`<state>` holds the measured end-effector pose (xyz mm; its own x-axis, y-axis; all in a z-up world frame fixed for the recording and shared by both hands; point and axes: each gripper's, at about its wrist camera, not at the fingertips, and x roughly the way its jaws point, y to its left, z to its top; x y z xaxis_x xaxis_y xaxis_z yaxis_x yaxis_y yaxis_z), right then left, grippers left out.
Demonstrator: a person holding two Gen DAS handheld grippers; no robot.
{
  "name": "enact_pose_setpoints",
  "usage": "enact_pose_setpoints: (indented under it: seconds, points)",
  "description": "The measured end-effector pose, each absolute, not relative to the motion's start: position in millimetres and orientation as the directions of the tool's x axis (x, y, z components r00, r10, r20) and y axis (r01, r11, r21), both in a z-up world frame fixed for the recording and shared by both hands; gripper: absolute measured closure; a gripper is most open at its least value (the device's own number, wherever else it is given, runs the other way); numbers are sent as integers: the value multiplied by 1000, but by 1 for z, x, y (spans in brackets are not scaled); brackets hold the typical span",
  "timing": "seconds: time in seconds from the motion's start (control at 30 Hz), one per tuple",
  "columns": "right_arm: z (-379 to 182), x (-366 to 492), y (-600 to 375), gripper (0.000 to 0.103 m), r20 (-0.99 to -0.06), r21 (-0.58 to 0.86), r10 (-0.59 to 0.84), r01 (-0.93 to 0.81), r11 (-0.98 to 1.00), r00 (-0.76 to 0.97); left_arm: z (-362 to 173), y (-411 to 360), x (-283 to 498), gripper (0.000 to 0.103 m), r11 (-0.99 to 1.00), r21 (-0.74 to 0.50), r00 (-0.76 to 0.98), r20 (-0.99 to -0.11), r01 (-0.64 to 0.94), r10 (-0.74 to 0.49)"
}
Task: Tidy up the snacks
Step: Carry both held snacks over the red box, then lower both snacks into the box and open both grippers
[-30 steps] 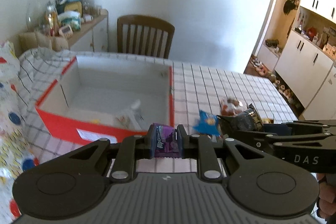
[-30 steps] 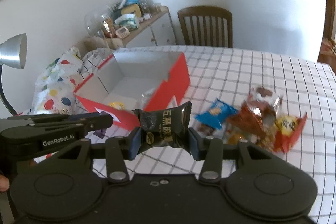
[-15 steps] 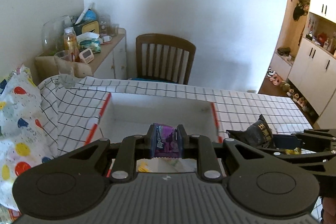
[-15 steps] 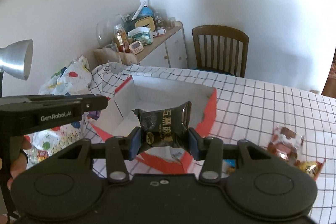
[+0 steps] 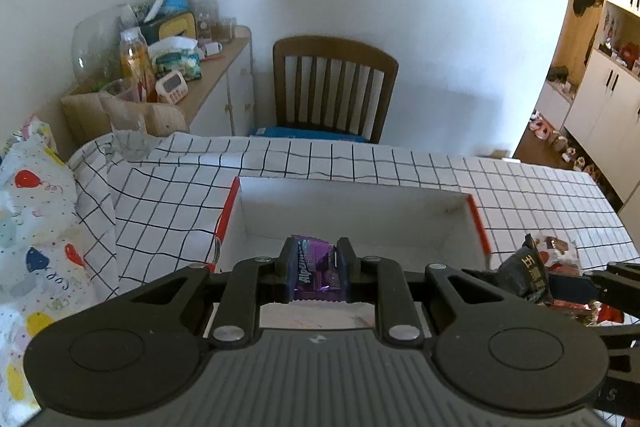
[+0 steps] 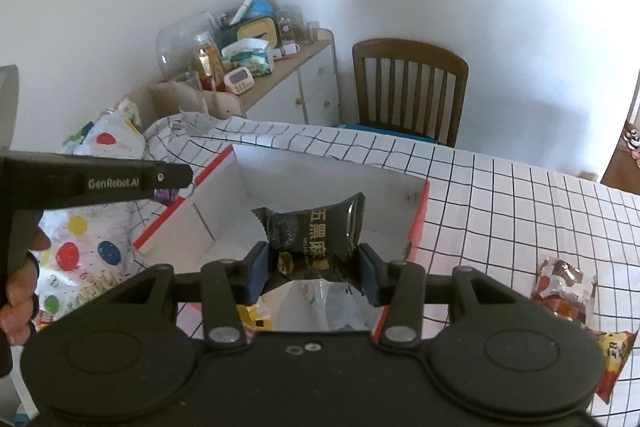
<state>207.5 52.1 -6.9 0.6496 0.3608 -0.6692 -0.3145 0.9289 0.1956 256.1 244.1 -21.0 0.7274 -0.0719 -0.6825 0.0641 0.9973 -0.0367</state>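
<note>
Holding a small purple snack packet [image 5: 316, 269] between its two pads, the left gripper [image 5: 316, 273] is closed narrow on it, and the packet stands upright with white letters on its front. Behind and under this gripper is the open box [image 5: 356, 199], white inside and red on its outer walls, which stands on the table with the black-and-white checked cloth [image 5: 168, 195]. The right gripper [image 6: 312, 271] is closed on a black snack packet [image 6: 314, 231] with gold letters; its blue pads press the two sides of the packet, which sticks up above the fingers over the same box [image 6: 332, 183]. In the right wrist view, a thin divider wall is visible at the left side of the box, and some light wrappers [image 6: 320, 303] lie on the box floor just under the gripper. The left gripper appears at the left edge of this view as a black arm, with a hand [image 6: 20, 291] on its handle. In the left wrist view, the black packet [image 5: 528, 275] appears at the right, beside the right wall of the box. More snacks lie on the cloth to the right of the box: a brown and silver packet [image 6: 564, 287] and an orange one [image 6: 612, 359]. A wooden chair [image 5: 334, 87] stands behind the table, and a sideboard [image 5: 216, 83] with many small things on it stands against the wall at the left
</note>
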Motion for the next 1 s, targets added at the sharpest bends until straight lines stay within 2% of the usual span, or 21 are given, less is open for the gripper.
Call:
enact_pose_setpoints:
  seconds: [0.47, 0.83, 1.0]
  points:
    - [-59, 236, 84, 57, -781, 155, 302, -299, 942, 547, -101, 251, 316, 83, 997, -59, 550, -832, 45, -74]
    - [-80, 249, 100, 56, -833, 140, 277, -303, 943, 478, -134, 245, 328, 83, 995, -82, 461, -882, 57, -99]
    - [-87, 253, 102, 52, -853, 142, 262, -283, 949, 451, -140, 245, 328, 83, 995, -84, 445, -890, 46, -95]
